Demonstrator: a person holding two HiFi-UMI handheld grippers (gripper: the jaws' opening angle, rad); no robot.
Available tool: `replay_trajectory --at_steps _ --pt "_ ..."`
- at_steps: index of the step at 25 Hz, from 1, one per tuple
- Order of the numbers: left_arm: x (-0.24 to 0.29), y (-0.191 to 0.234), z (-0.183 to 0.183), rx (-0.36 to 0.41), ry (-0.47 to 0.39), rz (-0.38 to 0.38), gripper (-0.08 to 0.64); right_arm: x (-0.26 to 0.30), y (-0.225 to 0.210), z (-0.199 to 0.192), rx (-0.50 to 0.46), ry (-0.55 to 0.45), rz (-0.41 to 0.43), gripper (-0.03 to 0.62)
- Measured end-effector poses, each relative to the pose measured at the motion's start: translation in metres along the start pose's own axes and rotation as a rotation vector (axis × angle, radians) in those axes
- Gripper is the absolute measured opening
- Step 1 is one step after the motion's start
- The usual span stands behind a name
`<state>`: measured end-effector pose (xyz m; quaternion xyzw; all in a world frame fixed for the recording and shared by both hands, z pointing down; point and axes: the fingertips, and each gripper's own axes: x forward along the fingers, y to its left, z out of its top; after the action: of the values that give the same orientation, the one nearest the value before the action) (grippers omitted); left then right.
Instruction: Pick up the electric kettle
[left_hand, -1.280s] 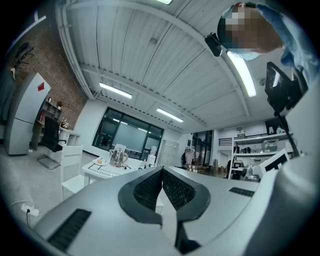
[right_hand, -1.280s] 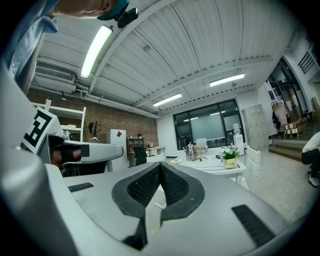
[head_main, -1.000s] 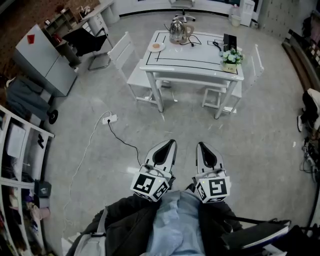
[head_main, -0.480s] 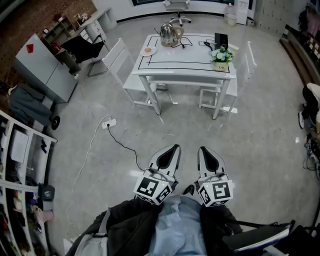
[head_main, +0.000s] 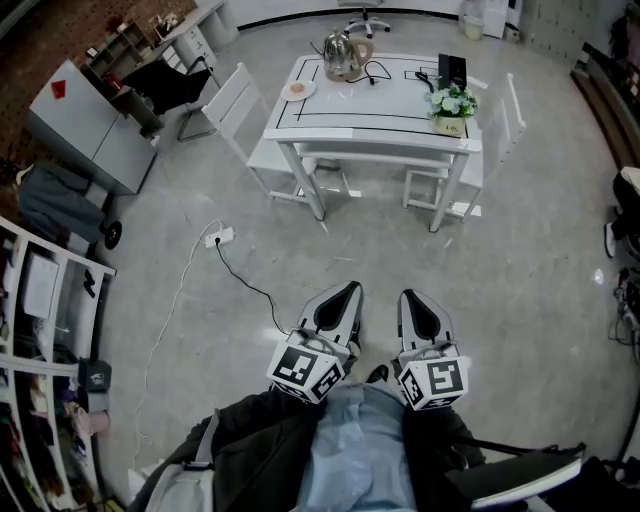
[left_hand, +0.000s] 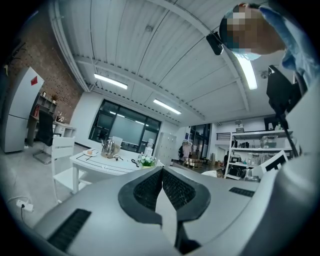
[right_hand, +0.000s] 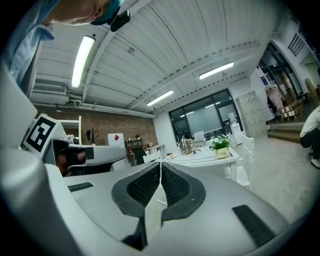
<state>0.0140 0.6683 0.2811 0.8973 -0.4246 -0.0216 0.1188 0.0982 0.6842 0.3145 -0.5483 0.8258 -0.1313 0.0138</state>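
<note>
A shiny steel electric kettle (head_main: 339, 55) stands at the far left end of a white table (head_main: 370, 105), its cord trailing to the right. It also shows far off as the kettle (left_hand: 107, 147) and the kettle (right_hand: 186, 145) in the gripper views. My left gripper (head_main: 350, 290) and right gripper (head_main: 412, 297) hang side by side in front of my body, well short of the table. Both are shut with nothing between the jaws, which meet tip to tip in each gripper view.
A flower pot (head_main: 451, 105), a small plate (head_main: 296, 90) and a black device (head_main: 453, 68) share the table. White chairs (head_main: 243, 115) flank it. A power strip (head_main: 220, 238) and cable lie on the floor ahead. Shelving (head_main: 40, 330) lines the left, a grey cabinet (head_main: 80, 120) stands far left.
The table and kettle have shifted slightly in the head view as I move. Both grippers stay shut and keep their side-by-side place, sliding slightly lower in the picture.
</note>
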Motion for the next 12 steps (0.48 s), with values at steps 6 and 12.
replay_trajectory --at_steps 6,12 --pt "0.042 0.037 0.014 -0.031 -0.034 -0.017 0.009 0.052 -0.012 0.011 -0.037 0.015 0.009 0.02" --pt "0.084 0.085 0.033 -0.054 -0.064 -0.037 0.009 0.116 -0.022 0.027 -0.066 0.02 0.001 0.02"
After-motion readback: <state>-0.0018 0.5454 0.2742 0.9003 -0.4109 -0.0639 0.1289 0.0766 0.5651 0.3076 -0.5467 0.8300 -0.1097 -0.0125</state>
